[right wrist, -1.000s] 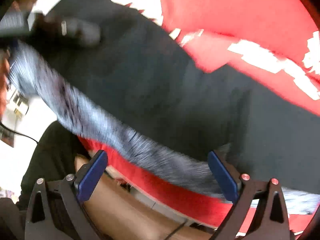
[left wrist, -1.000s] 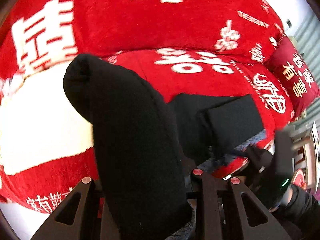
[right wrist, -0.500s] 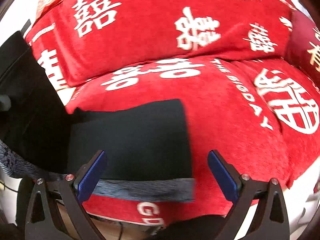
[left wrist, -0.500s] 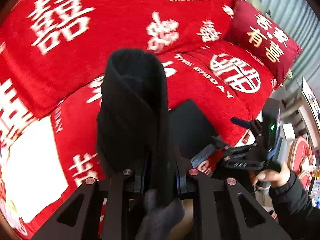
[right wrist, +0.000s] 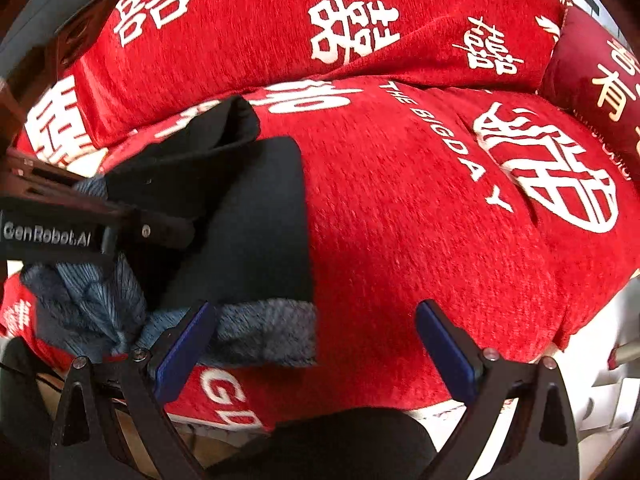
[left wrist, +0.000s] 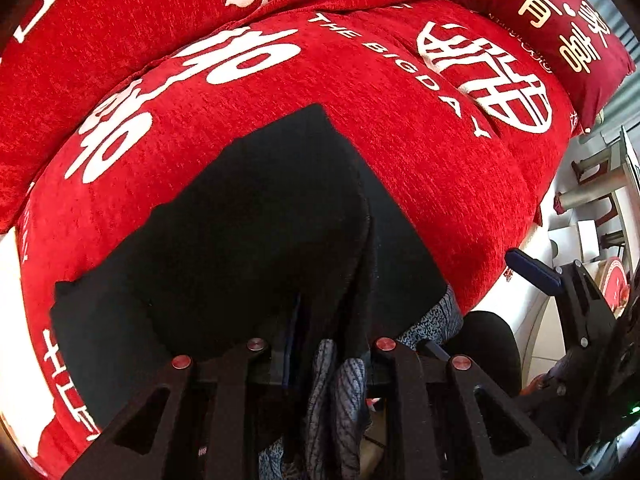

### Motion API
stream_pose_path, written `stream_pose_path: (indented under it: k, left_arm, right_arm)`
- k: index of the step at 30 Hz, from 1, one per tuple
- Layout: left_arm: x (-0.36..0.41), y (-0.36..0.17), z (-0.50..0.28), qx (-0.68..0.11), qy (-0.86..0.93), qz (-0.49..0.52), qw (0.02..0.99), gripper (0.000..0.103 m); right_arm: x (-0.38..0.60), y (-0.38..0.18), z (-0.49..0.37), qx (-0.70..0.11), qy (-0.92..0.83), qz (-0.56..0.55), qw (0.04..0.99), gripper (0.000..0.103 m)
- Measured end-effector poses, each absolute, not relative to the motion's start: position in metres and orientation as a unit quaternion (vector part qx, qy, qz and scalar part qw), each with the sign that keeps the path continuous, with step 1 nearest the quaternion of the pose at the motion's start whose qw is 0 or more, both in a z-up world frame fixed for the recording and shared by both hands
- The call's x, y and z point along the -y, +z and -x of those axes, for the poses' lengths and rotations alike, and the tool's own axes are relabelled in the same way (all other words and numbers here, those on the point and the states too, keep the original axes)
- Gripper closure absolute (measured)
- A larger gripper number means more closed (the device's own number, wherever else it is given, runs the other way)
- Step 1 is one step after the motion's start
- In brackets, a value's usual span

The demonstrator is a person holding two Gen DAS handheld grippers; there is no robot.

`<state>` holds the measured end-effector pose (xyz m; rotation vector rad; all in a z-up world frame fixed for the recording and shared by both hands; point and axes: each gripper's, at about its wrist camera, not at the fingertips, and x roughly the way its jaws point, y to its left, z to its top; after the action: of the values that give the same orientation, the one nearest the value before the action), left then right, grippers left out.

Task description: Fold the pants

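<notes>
The black pants (left wrist: 248, 232) with a grey-blue fleece lining lie partly folded on the red sofa seat (left wrist: 420, 168). My left gripper (left wrist: 320, 344) is shut on a bunched fold of the pants, with lining hanging between its fingers. In the right wrist view the pants (right wrist: 256, 216) lie at the left with the lining edge (right wrist: 264, 332) toward me, and the left gripper body (right wrist: 60, 232) sits over them. My right gripper (right wrist: 316, 344) is open and empty, just in front of the seat's front edge, its left fingertip near the lining edge.
The sofa back (right wrist: 320, 12) is red with white characters. A dark red cushion (left wrist: 560, 20) leans at the right end. Pale floor and furniture legs (left wrist: 592, 184) show past the sofa's right side. My dark-clothed knee (right wrist: 340, 440) is below the seat edge.
The left gripper has lowered the raised black fold down onto the pants on the seat. The right gripper stays open and has drawn back slightly to the right.
</notes>
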<state>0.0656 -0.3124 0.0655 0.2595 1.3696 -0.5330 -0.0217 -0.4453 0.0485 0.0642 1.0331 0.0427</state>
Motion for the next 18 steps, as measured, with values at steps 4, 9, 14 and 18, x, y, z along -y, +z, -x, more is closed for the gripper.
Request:
stream_pose_path:
  k: [4, 9, 14, 18]
  left_arm:
    - [0.315, 0.061, -0.067, -0.626, -0.239, -0.113, 0.734, 0.081]
    - [0.331, 0.063, -0.063, -0.614, -0.255, -0.116, 0.738, 0.040]
    - [0.343, 0.091, -0.048, -0.591, -0.278, -0.124, 0.747, 0.036]
    - [0.327, 0.123, -0.048, -0.572, -0.291, -0.080, 0.763, 0.036]
  right_arm:
    - [0.449, 0.043, 0.023, -0.504, 0.012, -0.041, 0.863, 0.002]
    - [0.443, 0.048, 0.026, -0.505, -0.008, -0.022, 0.863, 0.002]
    - [0.441, 0.057, 0.031, -0.506, -0.029, 0.015, 0.862, 0.002]
    - [0.448, 0.064, 0.036, -0.504, -0.043, 0.012, 0.863, 0.002]
